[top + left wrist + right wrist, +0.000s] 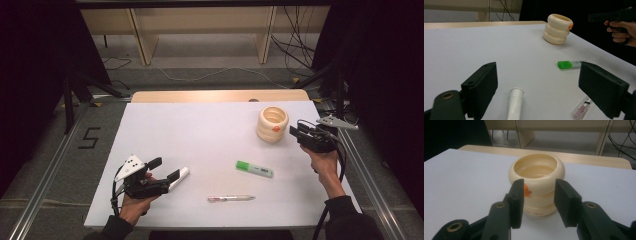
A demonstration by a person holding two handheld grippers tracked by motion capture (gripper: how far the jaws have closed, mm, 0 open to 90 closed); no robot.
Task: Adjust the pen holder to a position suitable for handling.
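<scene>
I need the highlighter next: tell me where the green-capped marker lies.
In the high view the green-capped marker lies flat on the white table, right of centre, between the cream ringed cup and the pink-tipped clear pen.

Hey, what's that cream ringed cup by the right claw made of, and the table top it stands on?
The cream ringed cup looks like glossy moulded plastic, possibly glazed ceramic: smooth stacked bulges with soft highlights on the rim and a small orange mark on its side. The table top seems a matte white sheet with no glare, laid over pale wood that shows along the far edge.
</scene>
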